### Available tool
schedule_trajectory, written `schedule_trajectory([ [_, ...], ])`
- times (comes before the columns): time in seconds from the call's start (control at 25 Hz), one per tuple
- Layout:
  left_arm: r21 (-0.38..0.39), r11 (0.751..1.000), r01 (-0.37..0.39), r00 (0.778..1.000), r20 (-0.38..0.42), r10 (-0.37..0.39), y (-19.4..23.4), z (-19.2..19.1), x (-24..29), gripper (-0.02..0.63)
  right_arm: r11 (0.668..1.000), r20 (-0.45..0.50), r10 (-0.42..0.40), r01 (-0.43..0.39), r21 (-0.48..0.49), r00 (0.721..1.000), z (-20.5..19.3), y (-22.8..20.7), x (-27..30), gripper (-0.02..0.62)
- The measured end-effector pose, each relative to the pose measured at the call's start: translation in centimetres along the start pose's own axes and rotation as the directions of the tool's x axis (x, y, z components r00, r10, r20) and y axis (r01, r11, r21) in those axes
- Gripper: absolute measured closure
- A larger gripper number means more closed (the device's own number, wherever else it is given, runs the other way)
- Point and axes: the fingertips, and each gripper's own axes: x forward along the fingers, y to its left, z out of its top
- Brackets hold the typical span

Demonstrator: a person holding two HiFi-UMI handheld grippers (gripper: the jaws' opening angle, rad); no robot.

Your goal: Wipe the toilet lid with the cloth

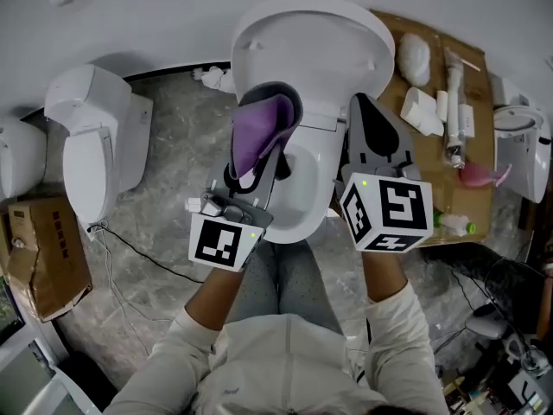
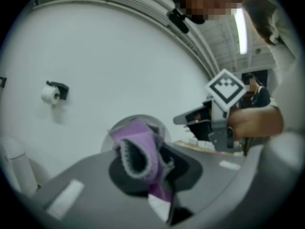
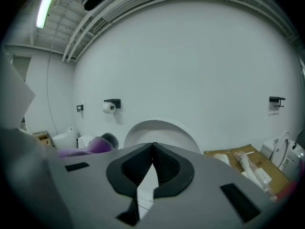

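The white toilet lid (image 1: 311, 41) stands raised against the wall, with the open bowl (image 1: 302, 193) below it. A purple cloth (image 1: 257, 132) with a dark grey edge is bunched in my left gripper (image 1: 270, 111), which is shut on it in front of the lid's left side. In the left gripper view the cloth (image 2: 140, 147) folds over the jaws and hides the left gripper's (image 2: 145, 163) tips. My right gripper (image 1: 373, 119) hovers beside the lid's right edge, shut with nothing in it. In the right gripper view my right gripper (image 3: 153, 147) has its pads together, pointing at the lid (image 3: 162, 130).
A second white toilet (image 1: 91, 137) stands on the left, with a cardboard box (image 1: 43, 258) nearer me. On the right, a cardboard sheet (image 1: 479, 171) carries white fittings and bottles. A black cable (image 1: 138, 253) runs over the marble floor. A toilet roll holder (image 3: 112, 105) hangs on the wall.
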Motion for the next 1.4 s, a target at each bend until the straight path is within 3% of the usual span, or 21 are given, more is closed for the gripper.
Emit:
schedule_trajectory([
  [0.32, 0.072, 0.997, 0.004, 0.998, 0.055, -0.007, 2.3, -2.9, 5.1, 0.557, 1.0, 0.0, -0.016, 0.016, -0.022, 1.0, -5.4, 1.6, 0.0, 0.581],
  [0.56, 0.142, 0.99, 0.0, 0.997, 0.08, -0.012, 2.9, -3.6, 8.6, 0.557, 0.999, 0.024, -0.041, 0.041, -0.019, 0.999, -6.6, 1.5, 0.0, 0.581],
  [0.88, 0.287, 0.951, -0.114, 0.991, 0.103, 0.088, 5.3, -3.1, 13.9, 0.557, 0.997, 0.003, -0.077, 0.076, 0.026, 0.997, -8.4, 0.1, -2.5, 0.581],
  [1.08, 0.295, 0.936, -0.19, 0.982, 0.073, 0.176, 7.4, -3.8, 16.8, 0.558, 0.994, -0.016, -0.101, 0.101, 0.044, 0.995, -9.3, -0.9, -3.1, 0.581],
  [1.4, 0.248, 0.964, -0.098, 0.995, 0.025, 0.094, 4.6, -4.2, 22.4, 0.557, 0.987, -0.038, -0.156, 0.158, 0.041, 0.987, -9.6, -3.0, -4.1, 0.581],
])
